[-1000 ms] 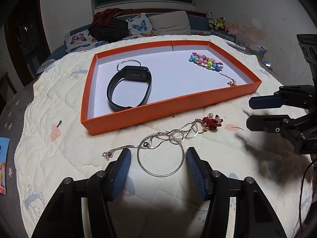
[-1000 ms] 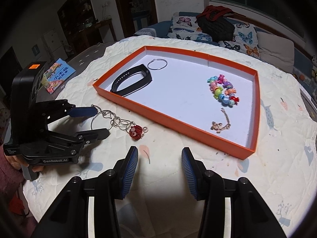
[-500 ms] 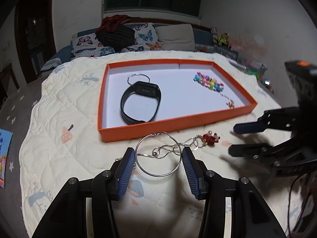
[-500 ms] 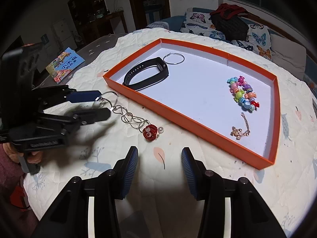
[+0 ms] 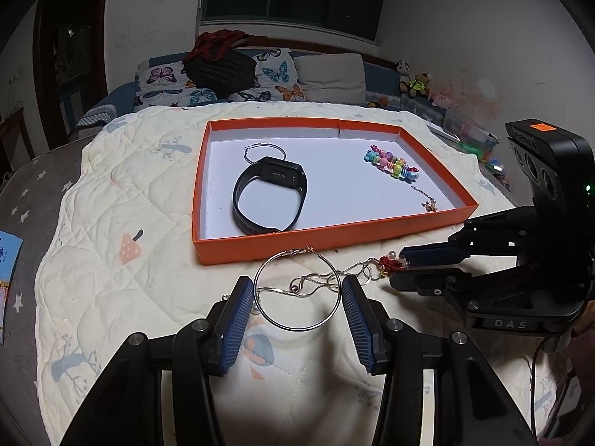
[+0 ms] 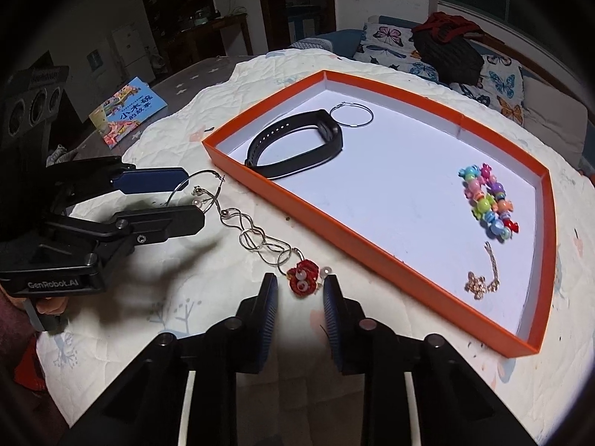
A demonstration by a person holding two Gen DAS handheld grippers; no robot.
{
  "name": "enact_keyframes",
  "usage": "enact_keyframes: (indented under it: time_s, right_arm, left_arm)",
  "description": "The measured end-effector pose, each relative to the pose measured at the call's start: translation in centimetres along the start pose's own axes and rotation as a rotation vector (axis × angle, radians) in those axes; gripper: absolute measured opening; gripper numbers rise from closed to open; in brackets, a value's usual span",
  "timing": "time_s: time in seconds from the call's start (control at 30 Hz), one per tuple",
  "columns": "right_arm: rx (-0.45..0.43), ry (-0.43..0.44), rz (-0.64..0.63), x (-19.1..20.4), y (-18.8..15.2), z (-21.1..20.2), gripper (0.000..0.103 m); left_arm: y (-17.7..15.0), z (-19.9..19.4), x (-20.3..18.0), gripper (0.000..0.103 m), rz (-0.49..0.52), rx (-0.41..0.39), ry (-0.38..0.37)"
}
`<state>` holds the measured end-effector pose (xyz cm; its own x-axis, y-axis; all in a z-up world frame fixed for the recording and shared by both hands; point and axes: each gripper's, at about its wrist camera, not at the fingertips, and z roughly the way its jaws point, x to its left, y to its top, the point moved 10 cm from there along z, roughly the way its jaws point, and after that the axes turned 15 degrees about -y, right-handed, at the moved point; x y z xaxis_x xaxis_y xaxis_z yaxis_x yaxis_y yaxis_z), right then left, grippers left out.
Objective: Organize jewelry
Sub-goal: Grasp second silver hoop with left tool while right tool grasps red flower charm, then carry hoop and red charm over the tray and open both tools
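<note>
An orange tray (image 5: 327, 239) (image 6: 372, 245) lies on the quilt and holds a black watch band (image 5: 269, 195) (image 6: 297, 145), a small silver hoop (image 5: 264, 150) (image 6: 351, 114), a colourful bead bracelet (image 5: 390, 161) (image 6: 489, 200) and a thin gold chain (image 5: 427, 200) (image 6: 481, 278). In front of the tray lie a large silver hoop (image 5: 297, 291) (image 6: 193, 189) and a silver link chain (image 5: 316, 282) (image 6: 260, 238) ending in a red charm (image 5: 388, 263) (image 6: 303, 277). My left gripper (image 5: 297, 297) (image 6: 186, 200) is open around the hoop. My right gripper (image 6: 299, 291) (image 5: 399, 269) is open around the charm.
The quilt (image 5: 111, 260) covers a round table. A picture book (image 6: 126, 109) lies on the grey surface at the left. A sofa with butterfly cushions (image 5: 223, 85) and a dark bag (image 5: 223, 67) stands behind the table.
My left gripper has closed in around the large hoop. My right gripper has moved forward so its fingers straddle the red charm.
</note>
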<state>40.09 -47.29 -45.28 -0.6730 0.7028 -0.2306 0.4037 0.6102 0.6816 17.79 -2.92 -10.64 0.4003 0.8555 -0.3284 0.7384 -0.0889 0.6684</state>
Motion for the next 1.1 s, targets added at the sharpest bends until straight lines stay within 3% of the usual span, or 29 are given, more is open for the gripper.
enact_keyframes:
  time_s: [0.07,0.27,0.67,0.87,1.1]
  right_arm:
    - [0.002,-0.011,-0.008,0.0,0.0,0.2,0.017]
    - [-0.023,-0.014,0.004,-0.2,0.2,-0.7,0.013]
    - [-0.102,0.001,0.098,-2.7,1.4,-4.5,0.012]
    - [-0.145,-0.064,0.155,-6.2,2.9,-5.1,0.012]
    - [-0.123,-0.131,0.205,-10.1,3.8,-3.0,0.012]
  left_arm:
    - [0.0,0.0,0.0,0.052,0.0,0.0,0.001]
    - [-0.1,-0.1,-0.1,0.052,-0.001,-0.003,0.005]
    - [0.7,-1.2,-1.2,0.052,0.014,-0.025,0.003]
    - [3.0,-1.0,-2.0,0.052,0.055,-0.031,-0.006]
    - [6.8,1.9,-2.1,0.052,0.098,-0.014,-0.021]
